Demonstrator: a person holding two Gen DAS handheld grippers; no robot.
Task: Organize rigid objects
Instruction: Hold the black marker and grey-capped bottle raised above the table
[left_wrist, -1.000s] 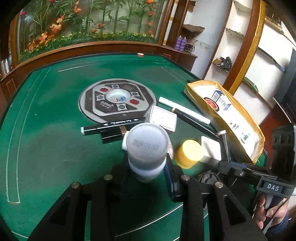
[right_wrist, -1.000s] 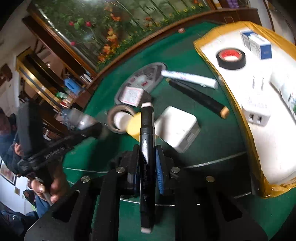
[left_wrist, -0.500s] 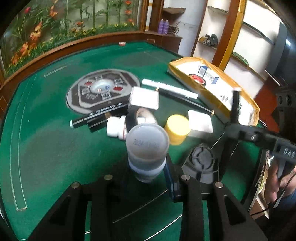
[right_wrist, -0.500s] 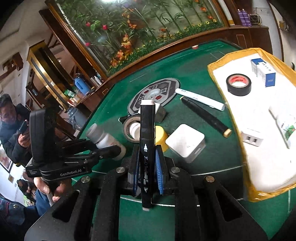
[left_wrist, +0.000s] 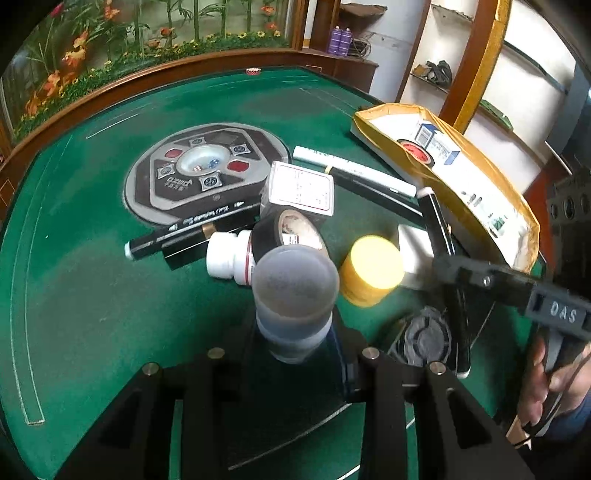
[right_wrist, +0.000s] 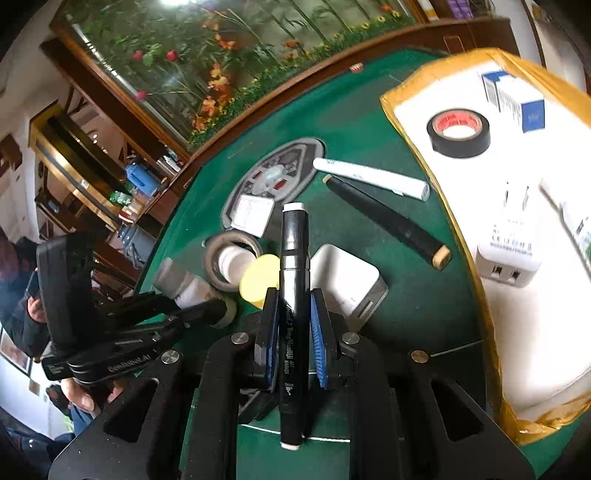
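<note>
- Clearly, both claws are loaded: the left claw is clamped on a white plastic bottle with a grey cap, cap pointing forward, and it hangs above the green felt desk.
- The right claw is pressed together on a black art marker with white ends, its blue pads gripping the barrel mid-length so the marker runs straight along the fingers; that hold looks chosen for carrying it lengthwise to a drop-off.
- The likely destination is the shallow tray with a white floor and yellow-taped rim at the desk's right side. It already holds a black roll of tape with a red core, a blue-and-white carton and a white plug adapter.
- Unsorted items lie clustered on the felt: a yellow round lid, a second white bottle lying on its side, a white pen and a black stick with a tan end.
</note>
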